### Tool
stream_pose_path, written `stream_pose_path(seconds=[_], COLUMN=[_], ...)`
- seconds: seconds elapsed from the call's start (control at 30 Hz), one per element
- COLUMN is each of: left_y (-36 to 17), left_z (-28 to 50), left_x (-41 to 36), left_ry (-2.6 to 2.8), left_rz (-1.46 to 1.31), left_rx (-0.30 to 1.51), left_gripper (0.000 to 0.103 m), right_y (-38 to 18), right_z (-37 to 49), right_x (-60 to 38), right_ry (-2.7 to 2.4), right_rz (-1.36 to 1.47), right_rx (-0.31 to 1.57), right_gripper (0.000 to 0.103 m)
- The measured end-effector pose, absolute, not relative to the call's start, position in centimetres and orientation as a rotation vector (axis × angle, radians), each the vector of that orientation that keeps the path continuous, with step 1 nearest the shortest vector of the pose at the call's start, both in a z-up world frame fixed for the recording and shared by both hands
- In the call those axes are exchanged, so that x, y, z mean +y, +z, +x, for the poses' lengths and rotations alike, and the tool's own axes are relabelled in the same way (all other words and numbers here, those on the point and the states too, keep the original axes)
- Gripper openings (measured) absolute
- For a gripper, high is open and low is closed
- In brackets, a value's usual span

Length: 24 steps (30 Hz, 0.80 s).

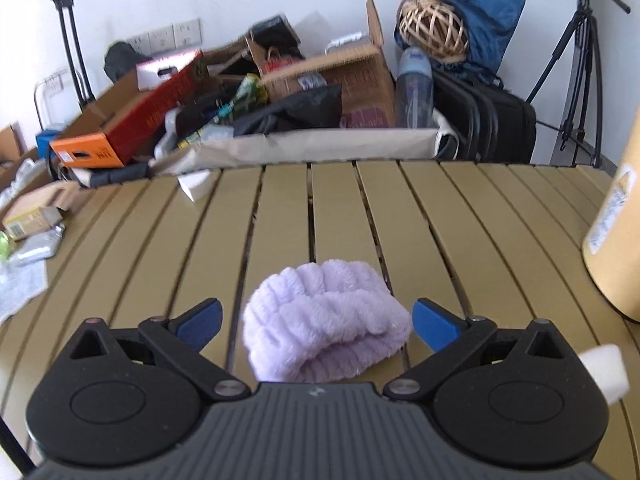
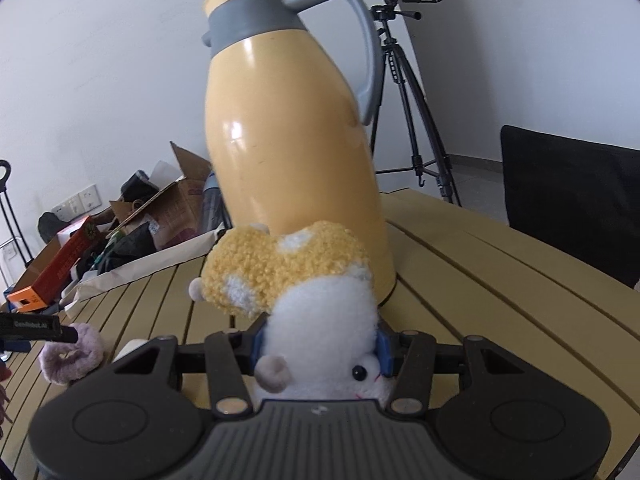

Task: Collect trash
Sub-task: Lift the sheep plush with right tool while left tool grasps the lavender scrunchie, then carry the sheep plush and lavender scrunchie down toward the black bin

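Yellow-green slatted table (image 1: 420, 216) takes up most of both views, with a big yellow thermos jug (image 2: 288, 136) standing on it. Right gripper (image 2: 318, 346) is clamped on a white-and-yellow plush toy (image 2: 312, 292). Left gripper (image 1: 316, 322) gapes wide around a fuzzy lilac band (image 1: 326, 320) lying flat, pads not touching it.

Lilac fluffy band (image 1: 326, 322), ribbed and curled into a loose ring, lying flat on the slatted tan table (image 1: 440, 216), between the spread blue pads of the left gripper (image 1: 316, 322) without touching either. Plush hamster (image 2: 320, 320), white with curly yellow patches, a black bead eye and small grey ears, clamped at the body between the pads of the right gripper (image 2: 320, 346), head toward the camera, just before the yellow thermos jug (image 2: 292, 132).
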State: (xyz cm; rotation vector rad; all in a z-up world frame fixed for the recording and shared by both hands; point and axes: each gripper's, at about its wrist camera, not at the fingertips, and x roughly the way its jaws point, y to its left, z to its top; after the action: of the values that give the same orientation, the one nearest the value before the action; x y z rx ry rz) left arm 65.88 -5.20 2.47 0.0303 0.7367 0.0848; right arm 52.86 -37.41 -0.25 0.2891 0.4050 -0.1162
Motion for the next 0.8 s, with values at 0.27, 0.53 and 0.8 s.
stream_pose_path(seconds=[0.27,0.53,0.8], left_y=[-0.5,-1.4,-0.9], left_z=[69.3,69.5,68.3], left_x=[-4.8,-5.3,-5.5], left_ry=[0.076,0.091,0.085], left_rz=[-0.032,-0.002,-0.002], left_rx=[0.812,0.817,0.807], left_gripper=[0.103,0.098,0.082], right_y=[-0.5,-1.0,-0.9], right_z=[53.0,53.4,53.2], right_x=[-38.8,-39.3,-39.5], right_ry=[-0.179,-0.193,-0.178], right_rz=[0.306,0.323,0.333], right_rx=[0.394,0.400,0.403], right_gripper=[0.049,0.049,0.049])
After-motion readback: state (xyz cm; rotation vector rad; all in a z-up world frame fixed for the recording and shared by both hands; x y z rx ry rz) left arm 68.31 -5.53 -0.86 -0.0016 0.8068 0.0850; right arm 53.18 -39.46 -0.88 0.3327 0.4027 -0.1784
